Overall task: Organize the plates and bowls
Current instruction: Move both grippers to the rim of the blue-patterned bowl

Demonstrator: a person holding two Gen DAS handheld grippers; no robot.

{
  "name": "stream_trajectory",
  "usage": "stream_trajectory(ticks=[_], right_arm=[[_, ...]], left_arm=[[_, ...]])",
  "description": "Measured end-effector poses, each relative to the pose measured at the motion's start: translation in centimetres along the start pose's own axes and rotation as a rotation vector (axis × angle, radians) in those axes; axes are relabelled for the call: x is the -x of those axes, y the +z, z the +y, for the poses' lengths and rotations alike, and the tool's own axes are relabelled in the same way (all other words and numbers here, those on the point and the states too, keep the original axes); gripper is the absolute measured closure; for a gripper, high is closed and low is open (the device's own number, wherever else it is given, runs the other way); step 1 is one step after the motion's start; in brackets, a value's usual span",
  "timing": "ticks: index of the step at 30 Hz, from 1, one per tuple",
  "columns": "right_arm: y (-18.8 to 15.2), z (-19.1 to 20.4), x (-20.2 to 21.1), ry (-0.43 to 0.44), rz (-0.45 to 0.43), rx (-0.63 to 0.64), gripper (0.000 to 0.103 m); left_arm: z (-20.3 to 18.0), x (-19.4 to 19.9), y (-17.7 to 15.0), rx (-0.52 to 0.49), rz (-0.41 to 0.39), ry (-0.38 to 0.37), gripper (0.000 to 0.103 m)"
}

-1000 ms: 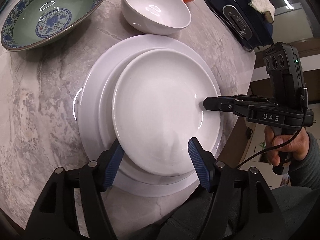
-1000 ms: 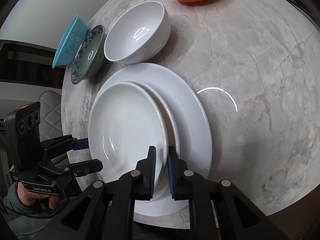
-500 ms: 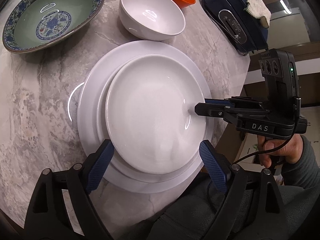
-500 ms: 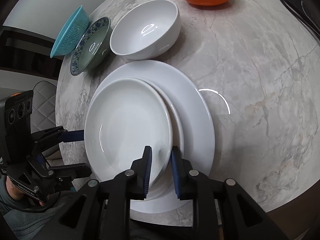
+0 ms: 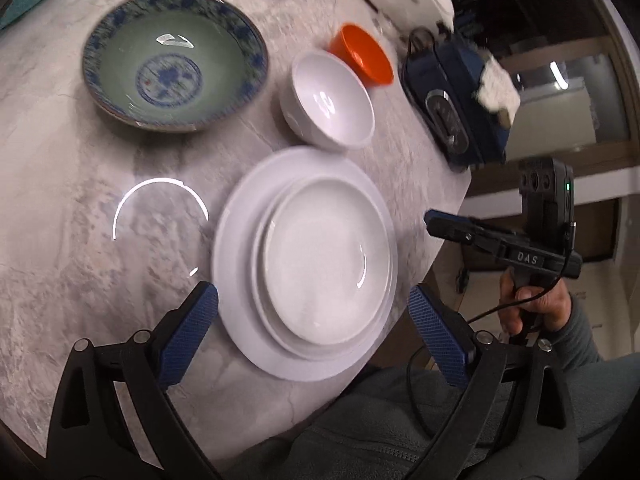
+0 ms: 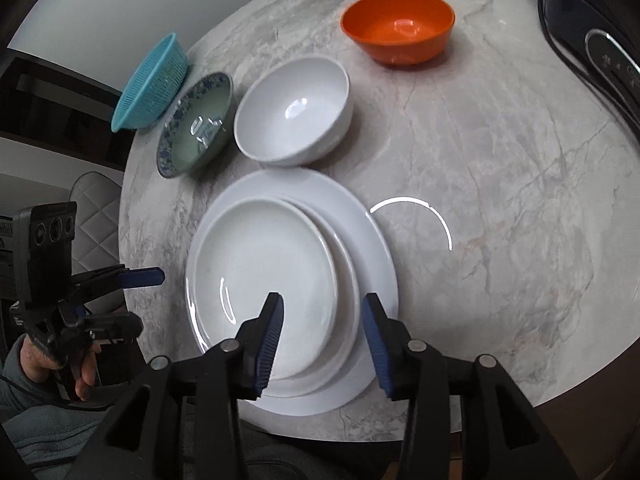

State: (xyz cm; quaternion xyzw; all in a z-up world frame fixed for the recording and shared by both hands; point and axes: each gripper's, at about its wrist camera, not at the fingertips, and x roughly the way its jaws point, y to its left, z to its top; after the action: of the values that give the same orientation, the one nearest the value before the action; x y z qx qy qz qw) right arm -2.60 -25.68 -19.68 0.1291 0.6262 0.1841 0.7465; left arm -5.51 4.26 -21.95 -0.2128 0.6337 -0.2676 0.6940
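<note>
The stack of white plates sits at the near edge of the counter (image 6: 520,160): a small plate (image 6: 264,276) on top, a middle plate (image 6: 348,280) under it showing as a crescent on the right, and a large plate (image 6: 372,232) at the bottom. Both upper plates lie off-centre, pushed toward the near left of the large one in the right wrist view. The plates appear done, so the step in hand looks like the shift to the bowls. The right tool (image 6: 324,332) hangs above the near rim of the stack with its jaws moderately apart and nothing between them; the left tool (image 5: 312,332) hangs on the other near side, jaws spread wide to either side of the stack and likewise gripping nothing. Just beyond the stack stands the white bowl (image 6: 294,112), close to the large plate's far rim; to its left the patterned green bowl (image 6: 196,124) and a teal basket (image 6: 150,84), and farther off to the right the orange bowl (image 6: 398,26). The next move probably calls for reaching over the plates to one bowl's rim, closing on its wall, and nesting it by size, keeping clear of the stack
</note>
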Motion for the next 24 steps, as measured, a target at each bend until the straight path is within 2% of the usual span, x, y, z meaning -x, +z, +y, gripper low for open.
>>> stream_trajectory(ticks=[4,6,8,10,14,17,20,22,24], right_arm=[[3.4,1.0,3.4,0.125,-0.138,0.014,0.046],[6.0,2.0,4.0,0.174,-0.181,0.033,0.045],[9.0,3.3,3.7,0.219,-0.183,0.059,0.044],[12.1,4.5,2.5,0.221,-0.168,0.084,0.044],[17.0,6.6,-1.7,0.202,-0.073,0.098,0.044],[19.3,7.9,-5.2,0.183,-0.006,0.116,0.045],[20.6,9.2,-7.8,0.108,0.059,0.166,0.046],[20.7,9.7,-9.1,0.107,0.089,0.176,0.048],[21.1,9.8,-10.4,0.095,0.125,0.18,0.051]], left_arm=[[4.9,4.4,3.5,0.121,-0.161,0.03,0.005],[6.5,5.6,5.3,0.149,-0.185,0.053,0.005],[8.3,6.3,7.1,0.172,-0.184,0.088,0.005],[9.6,6.3,8.4,0.223,-0.186,0.139,0.007],[11.1,4.5,10.0,0.263,-0.181,0.15,0.007],[11.4,3.2,10.2,0.277,-0.158,0.164,0.007],[11.6,1.8,10.2,0.297,-0.145,0.176,0.007],[11.9,1.3,10.3,0.309,-0.143,0.185,0.011],[11.9,0.9,10.5,0.31,-0.142,0.196,0.026]])
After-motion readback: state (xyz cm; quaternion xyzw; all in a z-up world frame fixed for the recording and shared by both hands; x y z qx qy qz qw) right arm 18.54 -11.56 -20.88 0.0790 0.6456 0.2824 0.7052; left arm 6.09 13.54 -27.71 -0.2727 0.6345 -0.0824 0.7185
